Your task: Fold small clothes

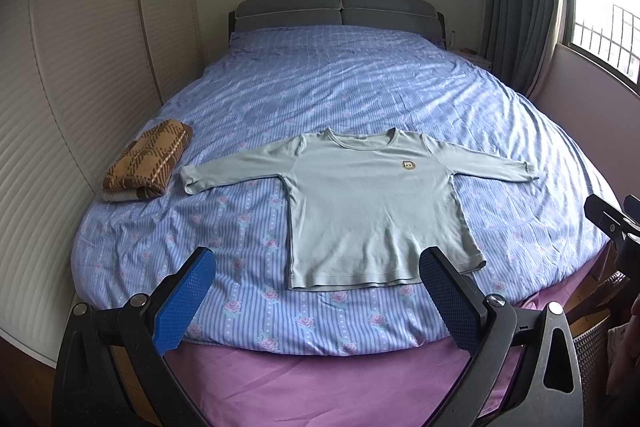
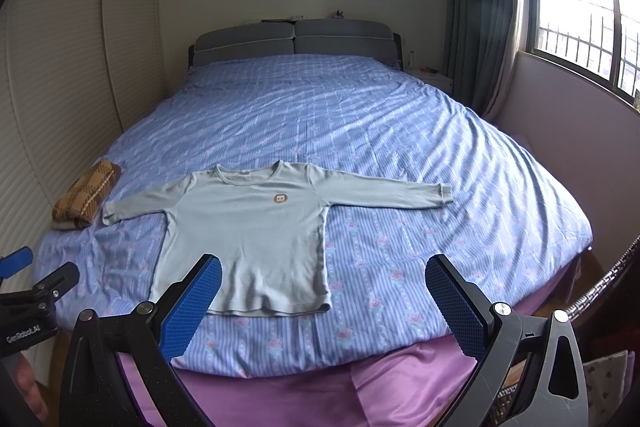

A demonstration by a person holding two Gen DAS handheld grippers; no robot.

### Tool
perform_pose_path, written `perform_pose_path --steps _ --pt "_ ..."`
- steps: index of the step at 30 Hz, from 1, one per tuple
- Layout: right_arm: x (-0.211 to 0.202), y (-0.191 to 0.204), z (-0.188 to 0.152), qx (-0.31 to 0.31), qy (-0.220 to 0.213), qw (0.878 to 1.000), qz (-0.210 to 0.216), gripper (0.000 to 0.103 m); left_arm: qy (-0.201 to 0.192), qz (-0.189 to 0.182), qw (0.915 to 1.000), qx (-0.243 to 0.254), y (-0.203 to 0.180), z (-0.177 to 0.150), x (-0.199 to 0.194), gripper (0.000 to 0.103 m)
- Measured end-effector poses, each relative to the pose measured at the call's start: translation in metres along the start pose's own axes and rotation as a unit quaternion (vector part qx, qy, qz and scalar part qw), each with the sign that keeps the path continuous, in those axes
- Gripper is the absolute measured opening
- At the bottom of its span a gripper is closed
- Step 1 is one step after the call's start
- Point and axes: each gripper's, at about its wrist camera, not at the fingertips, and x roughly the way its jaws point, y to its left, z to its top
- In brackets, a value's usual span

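Observation:
A small pale green long-sleeved shirt (image 1: 372,203) lies flat and face up on the blue striped bedcover, sleeves spread to both sides; it also shows in the right wrist view (image 2: 248,231). A small round badge (image 1: 408,166) is on its chest. My left gripper (image 1: 320,263) is open and empty, held above the bed's near edge in front of the shirt's hem. My right gripper (image 2: 324,267) is open and empty, in front of the hem's right corner. Each gripper shows at the edge of the other's view.
A folded brown plaid garment (image 1: 148,159) lies on the bed left of the shirt's sleeve, also in the right wrist view (image 2: 86,193). White closet doors (image 1: 60,107) stand at the left. A purple sheet (image 1: 320,383) hangs below the cover. A window (image 2: 580,7) is at the right.

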Motion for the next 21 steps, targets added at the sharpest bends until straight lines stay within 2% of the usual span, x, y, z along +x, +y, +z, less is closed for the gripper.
perform_pose_path --steps 11,17,21 --pt "0.007 0.023 0.005 -0.006 -0.014 1.0 0.007 0.103 -0.025 0.002 0.9997 0.001 0.008 0.005 0.01 0.103" --pt "0.025 0.05 0.016 -0.01 -0.02 1.0 0.016 0.103 -0.04 0.004 0.9991 -0.015 0.038 0.015 0.03 0.103" --pt "0.042 0.082 0.026 -0.011 -0.043 0.999 0.025 0.103 -0.062 0.055 0.9964 -0.018 0.068 0.023 0.052 0.103"
